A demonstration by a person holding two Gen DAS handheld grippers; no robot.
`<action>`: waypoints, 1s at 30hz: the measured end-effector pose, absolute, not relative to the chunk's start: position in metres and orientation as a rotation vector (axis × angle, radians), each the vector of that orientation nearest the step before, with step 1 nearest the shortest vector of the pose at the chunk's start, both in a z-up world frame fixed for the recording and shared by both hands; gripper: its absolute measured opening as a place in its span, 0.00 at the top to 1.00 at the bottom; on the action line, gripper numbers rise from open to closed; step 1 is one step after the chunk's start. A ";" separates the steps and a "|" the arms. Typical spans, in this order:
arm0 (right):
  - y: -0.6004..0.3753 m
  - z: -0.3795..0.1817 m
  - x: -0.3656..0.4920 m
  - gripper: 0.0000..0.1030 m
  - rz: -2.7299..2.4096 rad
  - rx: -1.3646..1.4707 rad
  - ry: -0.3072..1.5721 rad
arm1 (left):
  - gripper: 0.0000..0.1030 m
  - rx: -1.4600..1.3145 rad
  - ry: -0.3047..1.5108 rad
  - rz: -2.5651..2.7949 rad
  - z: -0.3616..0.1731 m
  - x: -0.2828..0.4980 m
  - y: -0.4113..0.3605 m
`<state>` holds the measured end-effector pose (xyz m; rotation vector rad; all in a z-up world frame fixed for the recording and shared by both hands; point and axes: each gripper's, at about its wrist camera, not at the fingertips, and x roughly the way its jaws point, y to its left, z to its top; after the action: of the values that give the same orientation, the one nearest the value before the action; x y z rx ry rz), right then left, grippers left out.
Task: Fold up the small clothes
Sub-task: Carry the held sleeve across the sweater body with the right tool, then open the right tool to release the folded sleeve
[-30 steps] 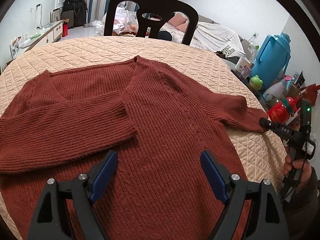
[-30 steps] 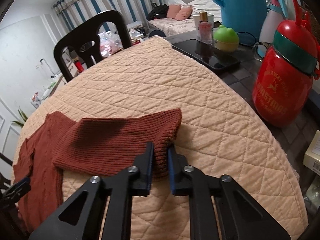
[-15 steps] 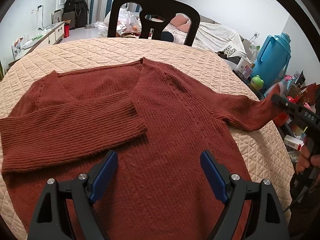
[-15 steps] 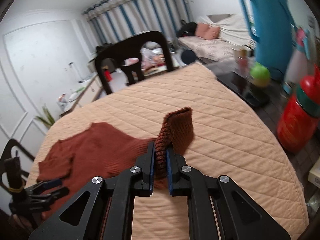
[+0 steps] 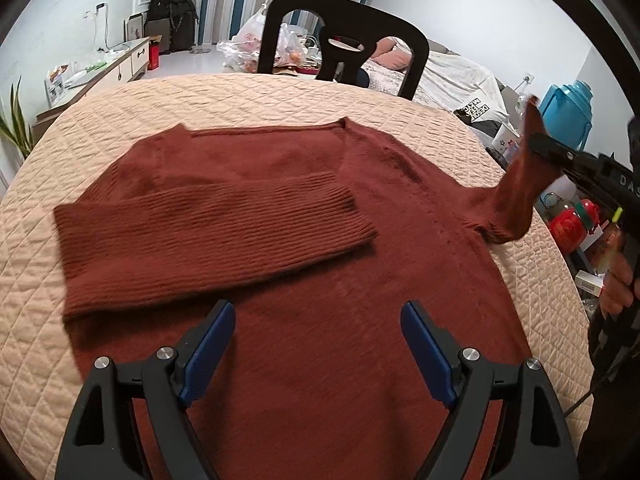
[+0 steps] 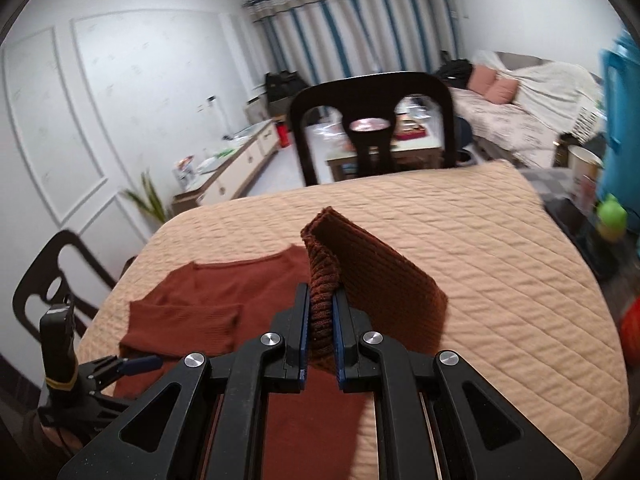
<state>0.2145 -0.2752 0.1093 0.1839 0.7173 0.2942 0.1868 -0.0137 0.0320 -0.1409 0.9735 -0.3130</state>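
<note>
left sleeve (image 5: pixel 216 236): folded flat across the chest of the sweater (image 5: pixel 320 320)
sweater: spread on the quilt (image 5: pixel 280 100), neck toward the chair (image 5: pixel 344 36)
left gripper (image 5: pixel 316 344): fingers wide, holding nothing, over the lower body of the sweater
right gripper (image 6: pixel 321 332): fingers narrow, pinching the right cuff (image 6: pixel 324 276)
right cuff: raised off the quilt, its sleeve sloping down to the shoulder

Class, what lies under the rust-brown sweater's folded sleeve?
The folded sleeve rests on the rust-brown knitted sweater's chest; anything beneath that, including the peach quilted cover, is hidden.
</note>
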 end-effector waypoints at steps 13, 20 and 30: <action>-0.187 0.096 0.226 0.91 0.440 0.084 0.767 | 0.16 -0.193 0.985 -0.266 0.026 0.161 0.033; -0.161 0.083 0.230 0.91 0.476 0.063 0.814 | 0.16 -0.193 0.988 -0.273 0.026 0.152 0.038; -0.143 0.065 0.235 0.90 0.506 0.042 0.879 | 0.16 -0.192 0.989 -0.268 0.025 0.148 0.046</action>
<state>0.2348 -0.1428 0.0650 0.0418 0.8789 0.5064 0.1484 0.0456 0.0248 -0.1923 0.9891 -0.2685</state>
